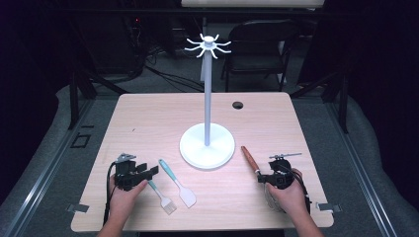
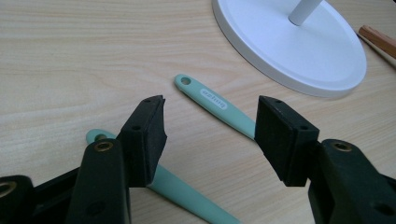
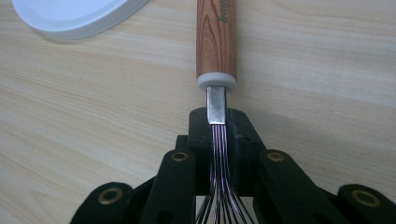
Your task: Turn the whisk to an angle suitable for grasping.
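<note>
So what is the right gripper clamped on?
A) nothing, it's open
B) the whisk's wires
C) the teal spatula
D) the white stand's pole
B: the right gripper has its jaws shut on the whisk at the wire bundle, just below the wooden handle.

The white stand (image 1: 206, 143) with its tall pole occupies the table's (image 1: 148, 118) middle, blocking straight passage between the sides. Bare wood lies open behind and to either side of it. Near the front, a spatula (image 1: 177, 183), brush (image 1: 162, 197) and whisk (image 1: 253, 161) clutter the space.
</note>
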Demonstrator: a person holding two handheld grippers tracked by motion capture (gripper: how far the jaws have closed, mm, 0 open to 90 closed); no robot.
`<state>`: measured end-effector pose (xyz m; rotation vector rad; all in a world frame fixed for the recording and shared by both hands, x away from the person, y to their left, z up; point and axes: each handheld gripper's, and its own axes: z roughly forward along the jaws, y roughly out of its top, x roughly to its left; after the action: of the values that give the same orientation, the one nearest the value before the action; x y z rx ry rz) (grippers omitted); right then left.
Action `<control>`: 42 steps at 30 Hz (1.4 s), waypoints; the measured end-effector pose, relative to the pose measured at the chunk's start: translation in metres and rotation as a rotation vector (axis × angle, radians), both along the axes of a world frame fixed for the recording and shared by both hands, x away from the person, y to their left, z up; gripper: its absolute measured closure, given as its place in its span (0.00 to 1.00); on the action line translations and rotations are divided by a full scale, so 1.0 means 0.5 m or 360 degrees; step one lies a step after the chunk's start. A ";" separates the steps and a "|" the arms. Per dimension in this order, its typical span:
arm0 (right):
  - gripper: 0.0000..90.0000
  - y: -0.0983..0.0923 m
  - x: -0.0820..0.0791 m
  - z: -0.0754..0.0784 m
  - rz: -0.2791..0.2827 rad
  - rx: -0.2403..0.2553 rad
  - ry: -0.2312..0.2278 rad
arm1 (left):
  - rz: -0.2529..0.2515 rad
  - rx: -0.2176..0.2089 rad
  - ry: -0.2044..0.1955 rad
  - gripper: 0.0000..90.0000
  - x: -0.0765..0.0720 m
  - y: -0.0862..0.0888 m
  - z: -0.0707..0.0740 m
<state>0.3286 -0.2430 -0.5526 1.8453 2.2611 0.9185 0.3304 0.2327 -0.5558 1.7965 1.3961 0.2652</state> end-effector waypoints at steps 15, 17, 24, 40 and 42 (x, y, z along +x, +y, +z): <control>0.90 0.015 -0.034 0.032 0.0033 -0.0053 -0.0320 | -0.0112 -0.0030 -0.0073 0.48 -0.015 -0.046 0.027; 0.90 0.021 -0.038 0.036 0.0066 -0.0064 -0.0382 | -0.0136 -0.0023 -0.0105 0.49 -0.019 -0.062 0.037; 0.90 0.053 -0.053 0.070 0.0141 -0.0051 -0.0536 | -0.0282 -0.0059 -0.0185 0.50 -0.025 -0.121 0.079; 0.90 0.135 -0.055 0.086 0.0273 -0.0023 -0.0700 | -0.0417 -0.0251 -0.0139 0.49 0.015 -0.251 0.094; 0.90 0.141 -0.056 0.079 0.0296 -0.0041 -0.0701 | -0.0457 -0.0317 -0.0137 0.49 0.018 -0.285 0.087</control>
<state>0.3006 -0.1724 -0.5132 1.2754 2.1681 1.1786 0.3393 0.0902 -0.5125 1.7698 1.0494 0.0489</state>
